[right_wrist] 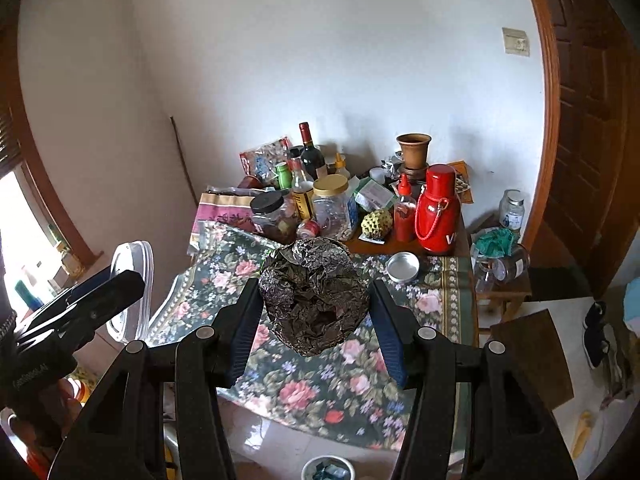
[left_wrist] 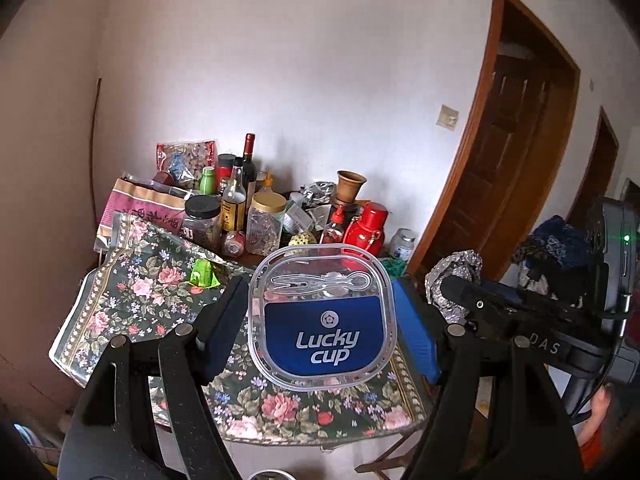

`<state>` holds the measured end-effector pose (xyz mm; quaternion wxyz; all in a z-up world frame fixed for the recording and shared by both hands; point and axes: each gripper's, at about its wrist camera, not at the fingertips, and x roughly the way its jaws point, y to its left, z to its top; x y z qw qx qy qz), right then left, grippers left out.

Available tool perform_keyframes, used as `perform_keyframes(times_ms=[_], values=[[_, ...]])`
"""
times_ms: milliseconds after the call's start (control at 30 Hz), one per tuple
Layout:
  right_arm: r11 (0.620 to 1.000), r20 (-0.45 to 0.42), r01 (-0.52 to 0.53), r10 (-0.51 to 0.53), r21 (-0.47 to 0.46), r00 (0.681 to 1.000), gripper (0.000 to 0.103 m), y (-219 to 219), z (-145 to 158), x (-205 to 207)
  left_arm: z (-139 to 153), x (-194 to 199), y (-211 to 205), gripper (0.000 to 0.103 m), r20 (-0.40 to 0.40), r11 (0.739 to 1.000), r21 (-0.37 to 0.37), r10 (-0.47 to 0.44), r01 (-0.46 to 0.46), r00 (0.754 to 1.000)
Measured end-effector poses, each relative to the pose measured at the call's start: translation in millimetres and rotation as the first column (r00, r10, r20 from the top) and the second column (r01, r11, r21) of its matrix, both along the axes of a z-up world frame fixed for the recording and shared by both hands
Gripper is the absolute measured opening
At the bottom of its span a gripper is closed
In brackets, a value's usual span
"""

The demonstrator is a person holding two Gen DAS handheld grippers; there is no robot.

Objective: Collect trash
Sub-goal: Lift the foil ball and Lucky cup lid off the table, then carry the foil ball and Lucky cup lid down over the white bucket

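Gripping 2 pieces of trash at once, the person holds both above the flowered tabletop (right_wrist: 320, 396). The left tongs (left_wrist: 320, 320) are closed on a clear plastic lid (left_wrist: 322, 316) printed "Lucky cup", their blue pads pressing its 2 opposite edges so that it hangs upright facing the camera. The right tongs (right_wrist: 316, 320) are closed on a crumpled foil ball (right_wrist: 314, 296), pads against its left and right flanks. The lid looks light, thin and fairly stiff but smooth, so it could slip or flex and pop free if squeezed hard; the rounded rim, where it is held now, seems the safest place. The foil ball is light and soft, likely to crush and dent under the pads, which should help the grip; holding it across its widest part, as here, looks sound. A small bin (right_wrist: 328, 470) shows at the bottom edge, below the tabletop's edge, probably where both go.
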<state>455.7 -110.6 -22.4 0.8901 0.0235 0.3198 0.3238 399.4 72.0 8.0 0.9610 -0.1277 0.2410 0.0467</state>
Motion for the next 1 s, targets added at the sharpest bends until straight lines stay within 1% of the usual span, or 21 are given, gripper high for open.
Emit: perform_keyframes(times_ms=[133,267,400,567,733,900,1000], values=[[0.999,0.014,0.037,-0.037,-0.002,0.999,0.050,5.6,1.8,-41.7,2.6,-38.4,10.6,0.072,0.013,0.999,-0.003,-0.035,0.035,0.999],[0.998,-0.012,0.066,-0.065,0.021,0.998,0.050,11.1,-0.7,-81.8,1.2,-86.9,27.5,0.072,0.003,0.998,-0.002,-0.059,0.059,0.998],[0.996,-0.011,0.086,-0.086,0.005,0.996,0.050,18.8,-3.7,-125.0,-4.8,-133.9,41.0,0.072,-0.006,0.998,-0.009,-0.069,0.069,0.998],[0.993,-0.031,0.116,-0.117,-0.009,0.993,0.050,22.0,-12.8,-171.9,-13.5,-178.9,47.7,0.072,-0.028,0.995,-0.020,-0.101,0.100,0.995],[0.989,-0.074,0.142,-0.144,-0.032,0.987,0.050,23.1,-25.2,-201.3,-23.9,-202.1,48.0,0.072,-0.068,0.990,-0.030,-0.140,0.138,0.988],[0.988,-0.128,0.144,-0.149,-0.049,0.981,0.050,20.7,-41.0,-208.8,-39.0,-208.5,43.7,0.072,-0.129,0.987,-0.052,-0.158,0.152,0.979],[0.989,-0.153,0.136,-0.144,-0.061,0.978,0.050,19.2,-52.7,-210.2,-51.2,-205.2,39.4,0.072,-0.167,0.987,-0.060,-0.157,0.149,0.973]])
